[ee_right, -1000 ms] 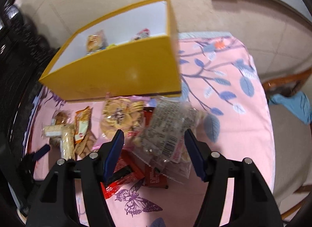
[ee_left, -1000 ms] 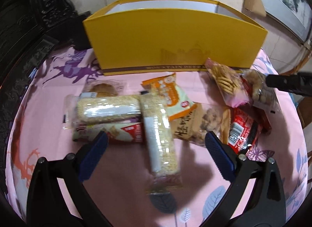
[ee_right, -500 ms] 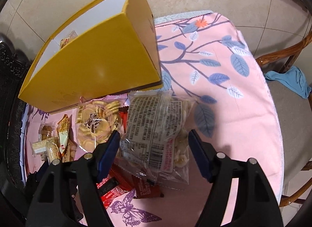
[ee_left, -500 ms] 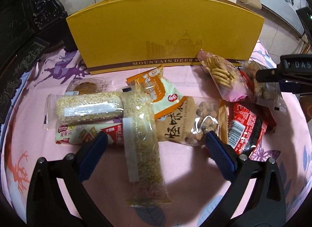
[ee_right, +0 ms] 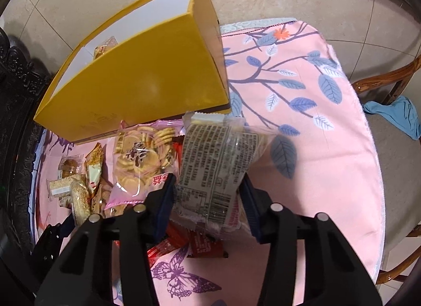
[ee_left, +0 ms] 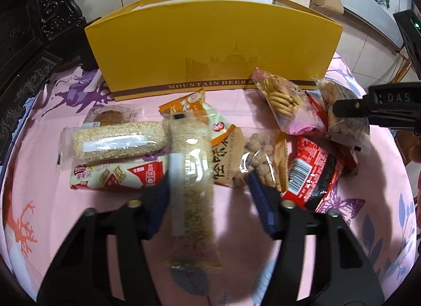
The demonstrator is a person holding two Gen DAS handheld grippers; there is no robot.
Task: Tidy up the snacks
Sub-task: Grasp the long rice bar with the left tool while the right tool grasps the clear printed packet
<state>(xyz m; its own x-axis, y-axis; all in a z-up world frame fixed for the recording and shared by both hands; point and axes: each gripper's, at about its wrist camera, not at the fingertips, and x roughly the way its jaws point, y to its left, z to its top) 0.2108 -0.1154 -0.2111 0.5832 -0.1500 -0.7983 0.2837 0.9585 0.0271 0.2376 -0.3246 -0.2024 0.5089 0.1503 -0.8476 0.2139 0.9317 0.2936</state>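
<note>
A heap of snacks lies on the pink tablecloth (ee_left: 39, 200) in front of a tall yellow box (ee_left: 210, 43). My left gripper (ee_left: 208, 179) straddles a long rice-crisp bar (ee_left: 192, 174), its jaws closing. The left pad touches the bar and a gap remains at the right pad. My right gripper (ee_right: 208, 178) is closing on a clear packet with a printed label (ee_right: 213, 161), and both pads touch its sides. In the left wrist view that packet (ee_left: 344, 127) sits at the far right under the right gripper's finger (ee_left: 350, 107). One snack (ee_right: 104, 47) lies inside the box (ee_right: 136, 77).
Around the bar lie a second rice bar (ee_left: 118, 143), a red-and-white wafer pack (ee_left: 115, 176), an orange packet (ee_left: 194, 106), a peanut bag (ee_left: 252, 156), a pink biscuit bag (ee_left: 284, 101) and a red packet (ee_left: 313, 172). A chair with a blue cloth (ee_right: 394, 116) stands right.
The left jaws have narrowed around the rice-crisp bar, which now looks blurred. The right jaws have narrowed onto the labelled packet.
</note>
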